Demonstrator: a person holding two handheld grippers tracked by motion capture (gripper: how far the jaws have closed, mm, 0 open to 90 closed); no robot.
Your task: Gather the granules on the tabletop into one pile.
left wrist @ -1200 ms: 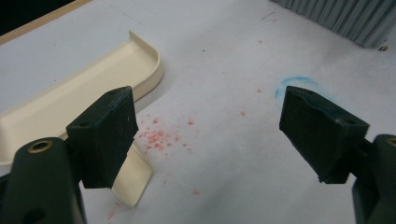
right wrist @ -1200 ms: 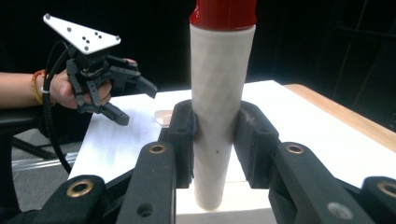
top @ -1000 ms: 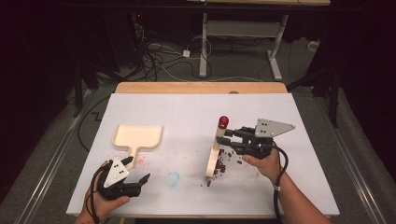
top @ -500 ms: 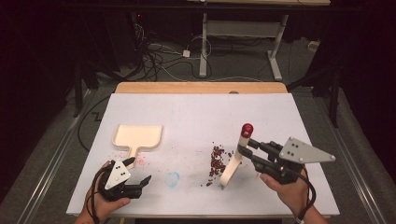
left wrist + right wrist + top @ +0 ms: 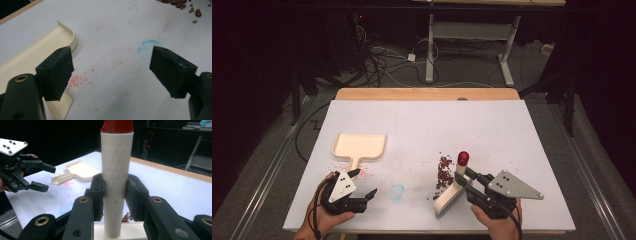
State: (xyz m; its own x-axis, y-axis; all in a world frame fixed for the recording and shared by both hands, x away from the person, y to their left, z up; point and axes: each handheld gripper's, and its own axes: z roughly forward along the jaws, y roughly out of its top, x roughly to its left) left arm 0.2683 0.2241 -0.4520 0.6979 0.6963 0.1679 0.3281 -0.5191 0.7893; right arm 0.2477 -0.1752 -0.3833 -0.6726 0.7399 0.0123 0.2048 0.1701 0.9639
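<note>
2 grippers were seen from the high view: the right gripper (image 5: 463, 176) was clamped on the brush (image 5: 451, 196), whose bristles rested on the table (image 5: 512, 130) just beside a pile of red beans (image 5: 443, 171). The grip itself was shown by the right gripper view, both pads pressed on the handle (image 5: 116, 182). The left gripper (image 5: 111, 72) was shown wide and empty, near the dustpan (image 5: 37, 55) and a blue mark (image 5: 147, 48).

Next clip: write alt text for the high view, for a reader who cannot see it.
On a white table, the right gripper clamps a red-capped brush upright beside a pile of red beans. The left gripper rests open near a cream dustpan.
</note>
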